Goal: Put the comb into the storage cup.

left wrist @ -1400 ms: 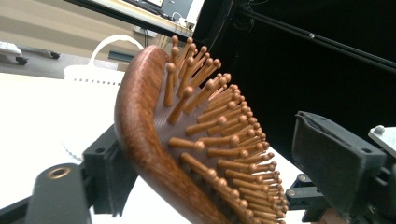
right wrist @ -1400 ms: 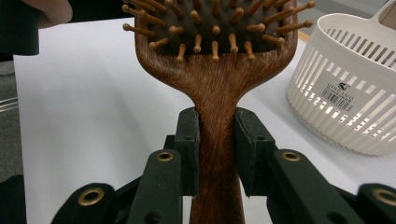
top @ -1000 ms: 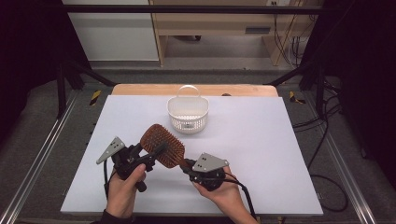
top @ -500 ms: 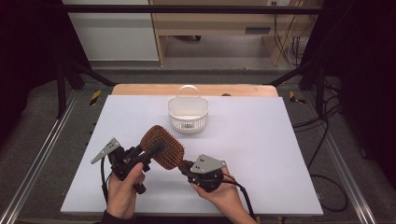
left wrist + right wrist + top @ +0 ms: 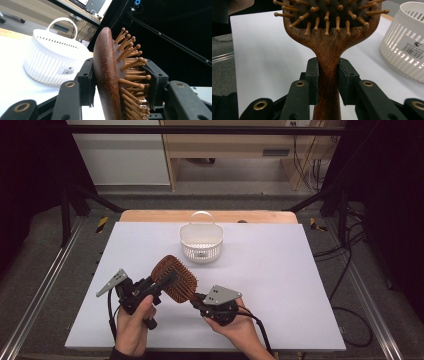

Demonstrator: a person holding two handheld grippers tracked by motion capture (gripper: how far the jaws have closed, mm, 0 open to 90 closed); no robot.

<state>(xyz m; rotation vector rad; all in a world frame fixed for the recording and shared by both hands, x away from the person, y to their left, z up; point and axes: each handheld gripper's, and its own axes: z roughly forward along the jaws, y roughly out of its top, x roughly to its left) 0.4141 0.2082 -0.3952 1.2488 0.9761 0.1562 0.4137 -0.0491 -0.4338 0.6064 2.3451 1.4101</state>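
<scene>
High view: a person is holding a wooden hairbrush [image 5: 175,278] above the table [image 5: 280,285], the right gripper [image 5: 199,301] clamping its handle while the left gripper [image 5: 159,283], just closing, is pinching its head, seemingly steadying it for a handover toward the white basket [image 5: 201,241].

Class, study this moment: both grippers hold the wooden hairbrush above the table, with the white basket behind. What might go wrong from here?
1. The left gripper, whose jaws have just been closing, clamps the hairbrush head across its wooden pins; the squeeze may bend or snap them.
2. The right gripper grips the narrow handle; with both shut, any twist could strain the neck.
3. The basket looks light; a careless drop might tip it.
</scene>
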